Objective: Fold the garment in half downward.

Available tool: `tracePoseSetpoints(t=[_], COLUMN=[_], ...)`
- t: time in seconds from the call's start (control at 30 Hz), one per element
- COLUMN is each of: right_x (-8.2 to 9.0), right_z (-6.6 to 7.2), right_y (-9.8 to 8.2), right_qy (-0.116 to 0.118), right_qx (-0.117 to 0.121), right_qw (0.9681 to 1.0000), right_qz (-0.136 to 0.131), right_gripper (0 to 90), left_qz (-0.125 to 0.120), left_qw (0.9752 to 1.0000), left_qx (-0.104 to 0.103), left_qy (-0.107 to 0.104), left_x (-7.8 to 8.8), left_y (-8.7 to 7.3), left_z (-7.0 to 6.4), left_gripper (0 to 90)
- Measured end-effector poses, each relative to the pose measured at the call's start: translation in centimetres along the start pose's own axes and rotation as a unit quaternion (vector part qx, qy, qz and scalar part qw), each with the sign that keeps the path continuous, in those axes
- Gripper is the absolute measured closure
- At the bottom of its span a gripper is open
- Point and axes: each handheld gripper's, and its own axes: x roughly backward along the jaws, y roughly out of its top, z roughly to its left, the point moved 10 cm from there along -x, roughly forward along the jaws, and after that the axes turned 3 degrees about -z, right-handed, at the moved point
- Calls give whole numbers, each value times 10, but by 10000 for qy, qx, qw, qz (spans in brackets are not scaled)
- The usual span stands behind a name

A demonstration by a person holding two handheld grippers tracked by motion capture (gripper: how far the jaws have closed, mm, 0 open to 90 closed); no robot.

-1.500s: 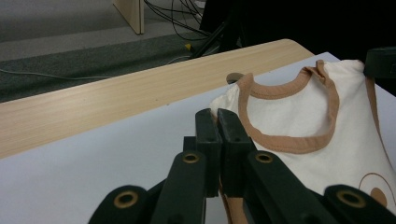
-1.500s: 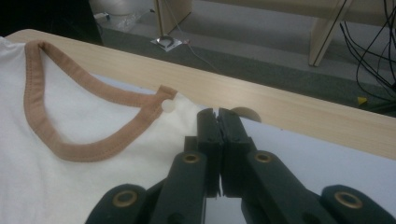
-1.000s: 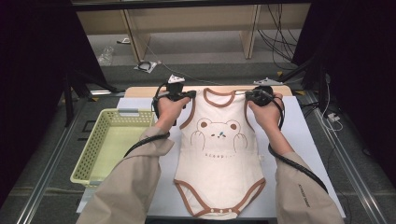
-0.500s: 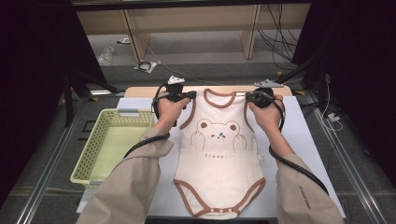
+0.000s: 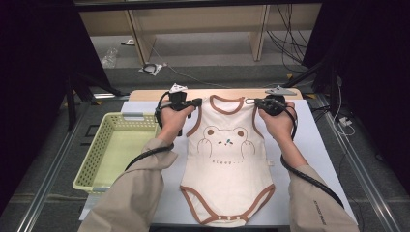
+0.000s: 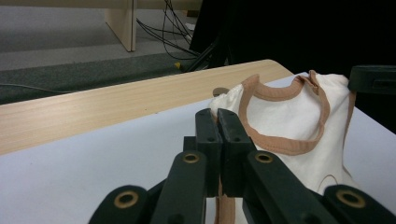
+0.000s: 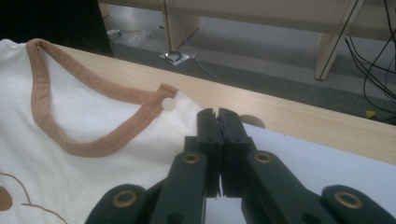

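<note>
Now, going from the left, a yellow basket [image 5: 113, 154] stands beside the worktop [image 5: 329, 159]. The left gripper [image 5: 196, 102] has its jaws closed on one shoulder of the cream bodysuit [image 5: 227, 169], which lies flat; the right gripper [image 5: 252, 102] pinches the other shoulder.

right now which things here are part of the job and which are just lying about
In the job: baby bodysuit, left tongs and right tongs, each shut on a shoulder of it.

Lying about: yellow-green basket, the cables on the floor.
</note>
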Motion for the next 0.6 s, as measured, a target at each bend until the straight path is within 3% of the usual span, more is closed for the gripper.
tracePoseSetpoints(t=[0.6], right_x=[19], right_z=[8], right_y=[-5], right_qy=[194], right_qx=[88], right_qw=[9997], right_qz=[-128], right_gripper=[892], left_qz=[-146], left_qw=[9996], left_qx=[-48], left_qy=[-216], left_x=[17], left_y=[-9], left_z=[-9], left_gripper=[879])
